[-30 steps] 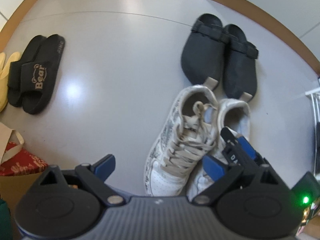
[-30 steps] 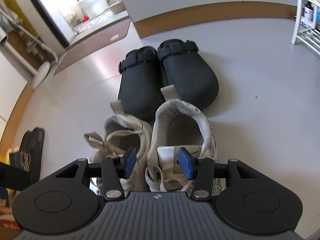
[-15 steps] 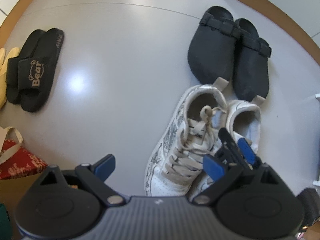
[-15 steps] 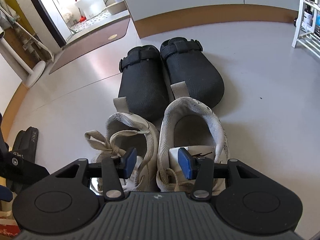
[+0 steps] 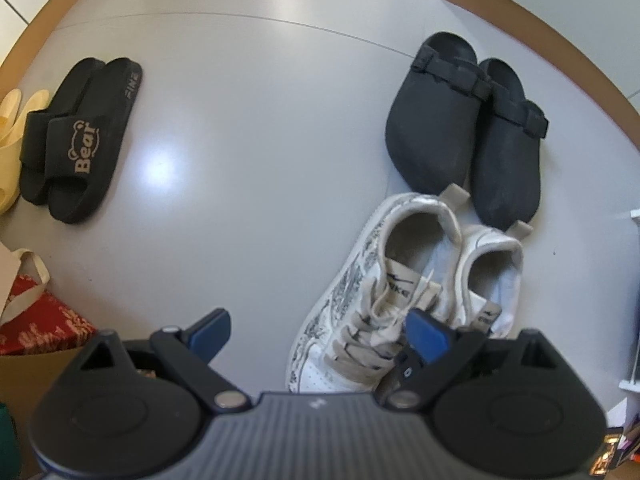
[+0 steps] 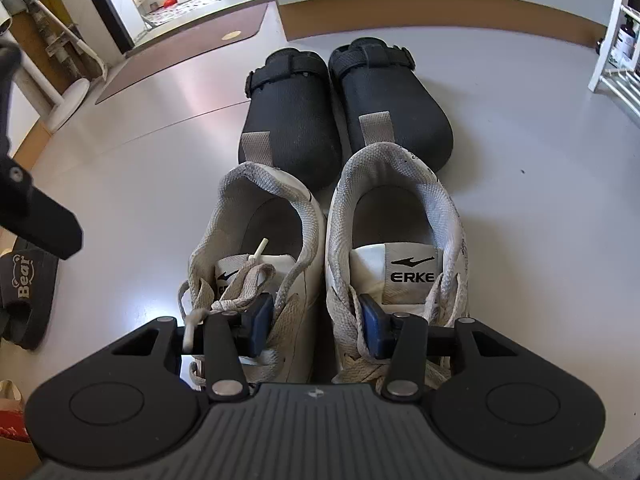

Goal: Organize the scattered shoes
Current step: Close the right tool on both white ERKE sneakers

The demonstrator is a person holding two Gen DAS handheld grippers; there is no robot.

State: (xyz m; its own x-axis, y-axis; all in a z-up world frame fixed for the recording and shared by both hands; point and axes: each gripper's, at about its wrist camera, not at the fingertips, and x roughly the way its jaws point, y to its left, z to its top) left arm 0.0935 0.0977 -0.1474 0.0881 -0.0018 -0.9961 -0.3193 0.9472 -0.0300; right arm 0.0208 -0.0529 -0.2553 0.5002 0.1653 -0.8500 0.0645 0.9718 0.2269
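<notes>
A pair of white lace-up sneakers [image 6: 400,208] lies side by side on the grey floor, heels against the toes of two black clogs [image 6: 288,112]. My right gripper [image 6: 316,322] straddles the gap between the sneakers, one blue pad inside each shoe, shut on their two inner walls. A lace of the left sneaker [image 6: 260,216] lies over its left finger. In the left wrist view my left gripper [image 5: 318,330] hangs open above the floor by the sneakers [image 5: 352,320], holding nothing. The clogs [image 5: 436,120] sit beyond them.
Black "Bear" slides [image 5: 76,140] lie at the far left beside a yellow slipper [image 5: 8,148]. A red bag [image 5: 36,320] stands at the lower left. A white rack [image 6: 616,52] is on the right, a brown doormat [image 6: 188,44] at a doorway behind, and a brown skirting board [image 6: 440,12] along the wall.
The right gripper has sunk a little with the sneakers in its grip, and both shoes now sit level and parallel behind the clogs. The left gripper has hardly moved and stays open.
</notes>
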